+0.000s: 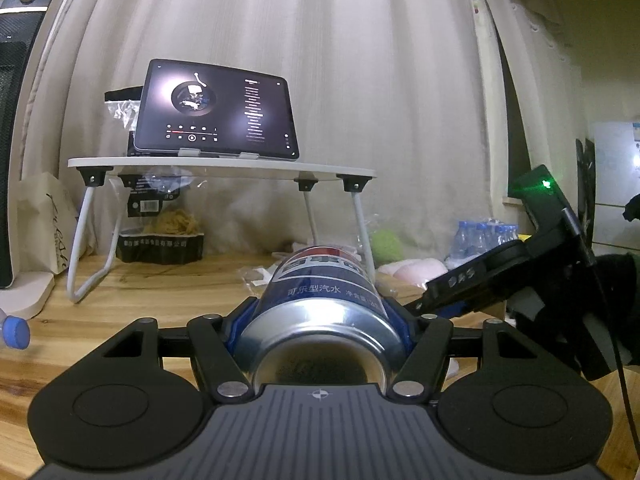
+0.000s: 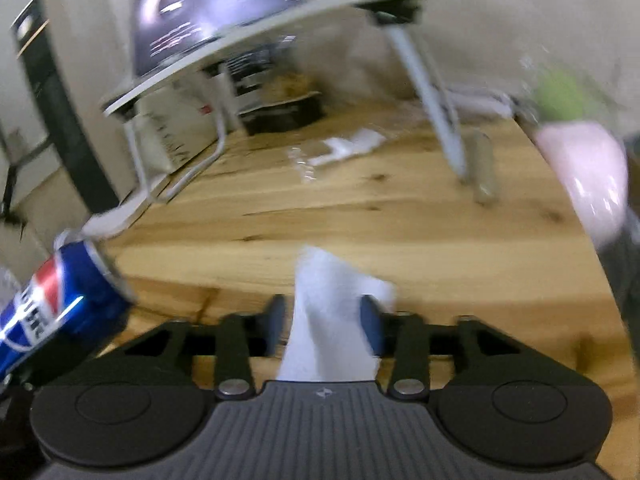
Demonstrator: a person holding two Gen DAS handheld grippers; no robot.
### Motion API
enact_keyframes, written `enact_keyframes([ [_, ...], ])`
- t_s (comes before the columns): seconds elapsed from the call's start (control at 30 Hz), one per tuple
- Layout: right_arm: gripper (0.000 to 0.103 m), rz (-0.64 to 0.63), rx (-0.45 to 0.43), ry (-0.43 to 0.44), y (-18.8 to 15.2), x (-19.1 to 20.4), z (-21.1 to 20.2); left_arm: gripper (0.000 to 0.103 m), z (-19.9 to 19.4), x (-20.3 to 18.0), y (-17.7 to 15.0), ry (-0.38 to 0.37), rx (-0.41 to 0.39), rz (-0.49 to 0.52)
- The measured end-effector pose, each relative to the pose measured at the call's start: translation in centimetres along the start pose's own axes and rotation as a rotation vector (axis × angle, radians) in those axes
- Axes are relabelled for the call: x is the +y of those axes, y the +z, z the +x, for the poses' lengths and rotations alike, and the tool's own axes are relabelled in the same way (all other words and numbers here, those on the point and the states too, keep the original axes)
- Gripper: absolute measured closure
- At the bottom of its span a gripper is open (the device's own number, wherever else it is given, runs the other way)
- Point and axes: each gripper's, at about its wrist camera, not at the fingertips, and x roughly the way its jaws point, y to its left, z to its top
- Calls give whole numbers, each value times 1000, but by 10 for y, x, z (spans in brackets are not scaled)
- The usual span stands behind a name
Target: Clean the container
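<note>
The left gripper [image 1: 320, 312] is clamped on a blue soda can [image 1: 324, 292], held lying level above the wooden desk [image 1: 160, 292]. The right gripper [image 2: 324, 320] stands half open around a white tissue [image 2: 328, 312]; whether its pads touch is unclear.

From the right wrist view, bare wooden tabletop [image 2: 360, 208] lies open ahead toward twelve o'clock. The small folding table [image 2: 256, 28] blocks eleven o'clock, one leg [image 2: 436, 108] slanting down at one o'clock. A pink bundle [image 2: 588, 176] crowds two o'clock; the can [image 2: 60, 300] juts in at nine o'clock.
</note>
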Motion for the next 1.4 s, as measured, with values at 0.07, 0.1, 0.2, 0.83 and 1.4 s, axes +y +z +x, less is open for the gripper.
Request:
enact_keyframes([
  [0.07, 49, 78, -19, 39, -1, -10, -6, 36, 0, 1, 0, 0, 1, -6],
  [0.1, 44, 118, -29, 58, -1, -15, -9, 36, -1, 2, 0, -1, 1, -9],
  [0.2, 27, 288, -51, 266, -3, -18, -20, 36, -3, 3, -1, -7, -14, -22],
  [0.83, 34, 236, -75, 459, 27, 43, 19, 0, -8, 18, 1, 98, -70, -117],
  [1.4, 34, -478, -295, -48, 55, 101, 140, 0, 7, 24, 0, 271, 41, -137],
])
